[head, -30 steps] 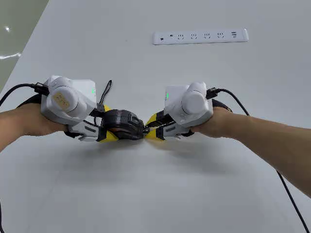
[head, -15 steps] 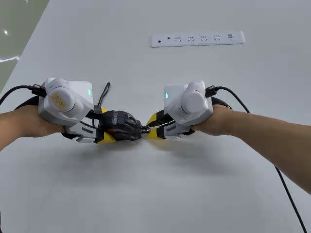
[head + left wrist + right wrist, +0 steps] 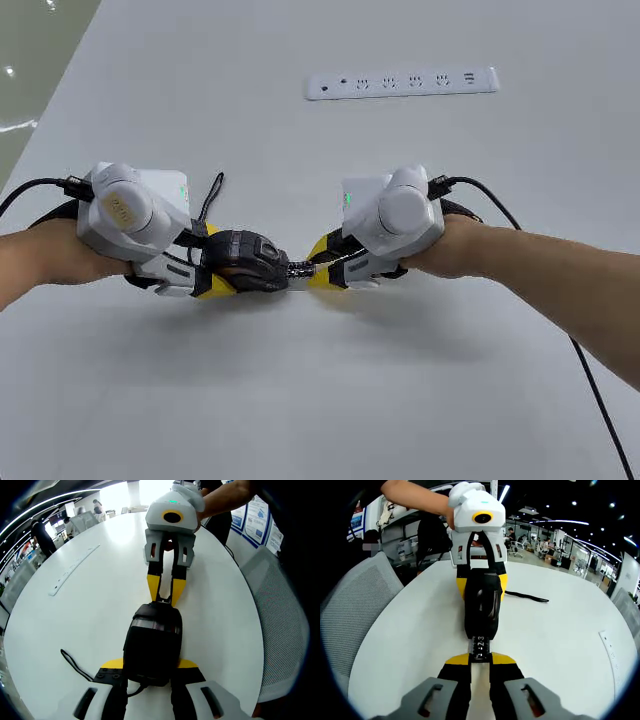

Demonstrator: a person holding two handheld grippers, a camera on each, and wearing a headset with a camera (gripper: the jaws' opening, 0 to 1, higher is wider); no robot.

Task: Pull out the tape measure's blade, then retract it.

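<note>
Left tool (image 3: 150, 663) clamps tape measure (image 3: 153, 639), right tool (image 3: 480, 660) pinches its blade (image 3: 480, 643)

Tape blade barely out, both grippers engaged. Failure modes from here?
1. The right gripper pinches only the tip of the white numbered blade. If it slips, the blade would likely snap back into the black tape measure case.
2. The left gripper clamps just the case's rear, so a harder pull could twist it loose.
3. The thin black wrist strap trails loose and may snag.

Right claw (image 3: 480, 662) pinching blade (image 3: 479, 644), tape measure (image 3: 482, 605) ahead
</note>
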